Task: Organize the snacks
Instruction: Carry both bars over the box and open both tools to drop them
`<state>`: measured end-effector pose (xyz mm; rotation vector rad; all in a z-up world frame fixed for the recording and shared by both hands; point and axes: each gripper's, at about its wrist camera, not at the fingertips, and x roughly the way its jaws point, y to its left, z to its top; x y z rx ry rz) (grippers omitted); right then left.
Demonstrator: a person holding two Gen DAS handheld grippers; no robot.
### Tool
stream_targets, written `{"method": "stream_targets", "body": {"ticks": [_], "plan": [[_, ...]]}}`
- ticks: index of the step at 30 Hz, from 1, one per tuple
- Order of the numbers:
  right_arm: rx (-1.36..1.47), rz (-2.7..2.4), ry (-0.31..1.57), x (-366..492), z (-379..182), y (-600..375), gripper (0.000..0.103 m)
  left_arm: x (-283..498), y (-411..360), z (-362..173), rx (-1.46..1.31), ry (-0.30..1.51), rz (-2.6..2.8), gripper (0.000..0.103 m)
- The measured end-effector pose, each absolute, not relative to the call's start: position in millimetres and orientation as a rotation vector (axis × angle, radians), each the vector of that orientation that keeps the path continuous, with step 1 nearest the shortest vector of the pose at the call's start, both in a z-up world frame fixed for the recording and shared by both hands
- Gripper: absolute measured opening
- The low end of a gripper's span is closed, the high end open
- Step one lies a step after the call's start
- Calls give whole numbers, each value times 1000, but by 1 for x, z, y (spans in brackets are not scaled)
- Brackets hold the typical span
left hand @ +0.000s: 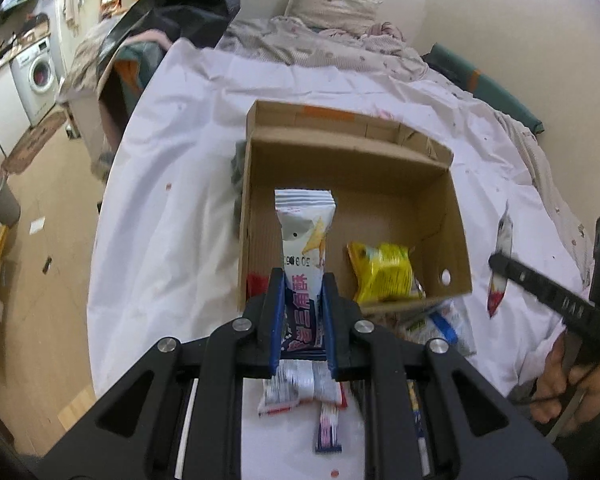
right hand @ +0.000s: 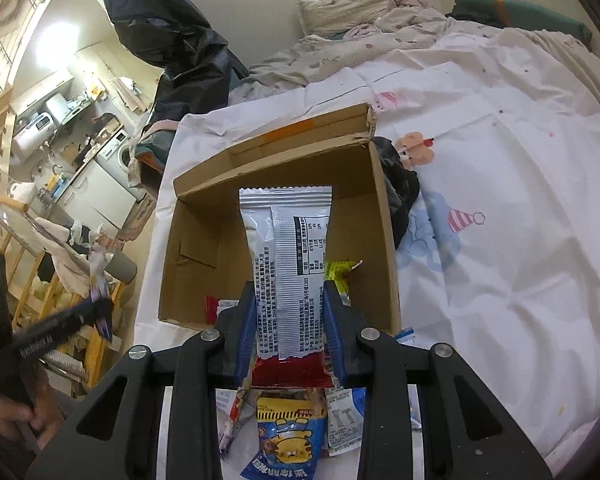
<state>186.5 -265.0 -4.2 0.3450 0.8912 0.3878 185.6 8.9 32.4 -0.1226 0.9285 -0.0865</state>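
Item: two snack packets, each light, thin, crinkly film, slippery; best pinched flat across the lower body or seam. Left gripper (left hand: 302,300) is clamped on the white packet (left hand: 305,232), right gripper (right hand: 290,320) on the silver packet (right hand: 286,248). Both packets stick up beyond the fingertips, above the open box (left hand: 440,216).

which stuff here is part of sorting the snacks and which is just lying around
Part of the job:
- cardboard box
- white snack packet in the left tool
- silver snack packet in the right tool
- yellow packet in the box
- tiger-print packet on the sheet

Just lying about:
- pillow
- washing machine
- black bag
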Motion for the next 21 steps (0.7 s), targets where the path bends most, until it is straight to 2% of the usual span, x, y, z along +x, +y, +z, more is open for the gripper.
{"method": "stream_targets", "body": {"ticks": [8, 21], "plan": [[330, 372, 896, 207, -5, -268, 33, 229, -8, 27, -75, 935, -102, 14], [324, 372, 922, 254, -24, -256, 33, 270, -14, -29, -105, 996, -169, 14]]}}
